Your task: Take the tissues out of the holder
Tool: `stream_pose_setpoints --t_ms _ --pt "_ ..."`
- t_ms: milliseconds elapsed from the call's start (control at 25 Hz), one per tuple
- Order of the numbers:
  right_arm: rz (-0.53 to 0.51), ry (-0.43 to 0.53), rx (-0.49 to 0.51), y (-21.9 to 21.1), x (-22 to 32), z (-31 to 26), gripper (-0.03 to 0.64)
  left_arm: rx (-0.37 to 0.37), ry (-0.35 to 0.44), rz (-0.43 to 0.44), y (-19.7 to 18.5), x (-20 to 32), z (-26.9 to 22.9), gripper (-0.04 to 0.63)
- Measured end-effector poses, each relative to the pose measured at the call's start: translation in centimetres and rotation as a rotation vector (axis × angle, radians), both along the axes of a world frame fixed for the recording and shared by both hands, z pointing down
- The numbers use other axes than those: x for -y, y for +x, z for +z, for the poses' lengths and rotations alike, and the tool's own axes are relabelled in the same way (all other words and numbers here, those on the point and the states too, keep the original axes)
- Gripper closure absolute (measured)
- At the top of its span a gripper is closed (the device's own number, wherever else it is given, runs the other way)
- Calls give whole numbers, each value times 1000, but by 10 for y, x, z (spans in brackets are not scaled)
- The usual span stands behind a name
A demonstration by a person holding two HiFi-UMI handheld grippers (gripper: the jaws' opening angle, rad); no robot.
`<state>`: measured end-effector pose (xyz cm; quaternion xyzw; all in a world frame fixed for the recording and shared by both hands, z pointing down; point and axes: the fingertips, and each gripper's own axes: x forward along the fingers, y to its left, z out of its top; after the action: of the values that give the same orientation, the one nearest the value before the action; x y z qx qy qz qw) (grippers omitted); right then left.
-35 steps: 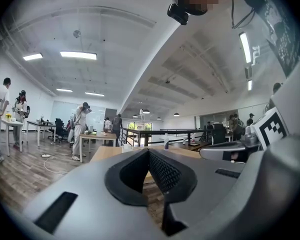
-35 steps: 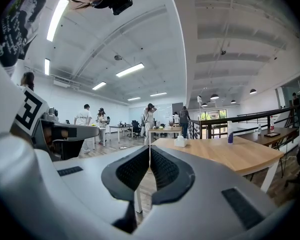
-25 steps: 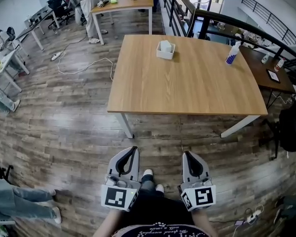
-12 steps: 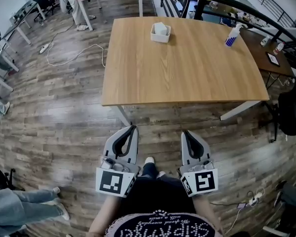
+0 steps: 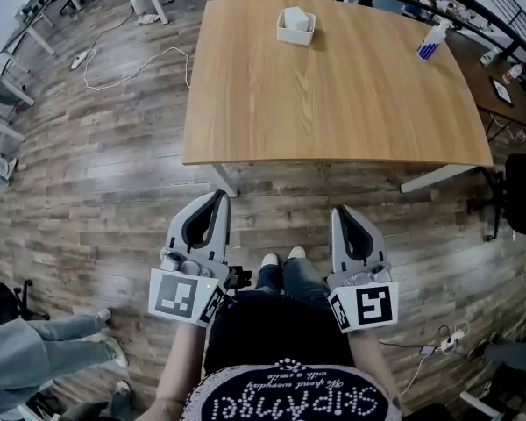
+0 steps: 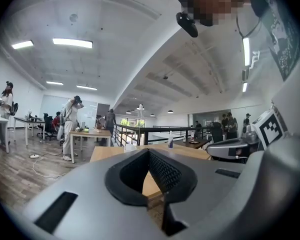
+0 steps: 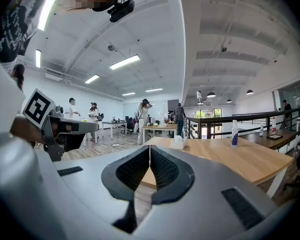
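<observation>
Close to the person's body, the left gripper (image 5: 218, 196) and right gripper (image 5: 340, 211) are held side by side over the plank floor (image 5: 114, 191), both pointing toward the bench (image 5: 333, 103). The left gripper's fingers (image 6: 166, 173) are closed tip to tip with nothing between them, and so are the right gripper's. Well beyond them, near the bench's far edge, stands the white holder (image 5: 295, 32) with the tissues (image 5: 295, 16) sticking up from it. A spray bottle (image 5: 431, 42) stands toward the far right corner.

wooden table (image 5: 333, 103), tissue holder (image 5: 295, 28) (white), spray bottle (image 5: 431, 42)
</observation>
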<state>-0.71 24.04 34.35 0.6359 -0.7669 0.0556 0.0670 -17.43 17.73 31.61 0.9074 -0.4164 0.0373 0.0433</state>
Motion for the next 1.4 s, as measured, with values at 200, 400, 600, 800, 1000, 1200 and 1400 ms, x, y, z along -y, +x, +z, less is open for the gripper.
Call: stream_pose_setpoints --t_ms 200,400,600,800,1000,1200,1400 --pt "-35 4 11 10 17 -1 603 6 -7 -35 6 12 1 591" --pt "-71 1 16 25 30 -2 604 0 10 -54 23 19 -8 591" --pt "-92 -7 18 38 44 0 604 -38 -5 -78 34 30 -9 591" --pt "-102 -1 19 50 62 1 604 -31 -8 -105 39 45 -5 591" --pt "-127 -3 16 58 79 6 603 -27 4 -127 45 61 -3 591" --pt "-140 -5 14 65 89 8 604 -32 6 -136 54 72 -2 591" --pt "-132 -5 20 72 99 8 603 -36 8 -128 60 81 -3 591"
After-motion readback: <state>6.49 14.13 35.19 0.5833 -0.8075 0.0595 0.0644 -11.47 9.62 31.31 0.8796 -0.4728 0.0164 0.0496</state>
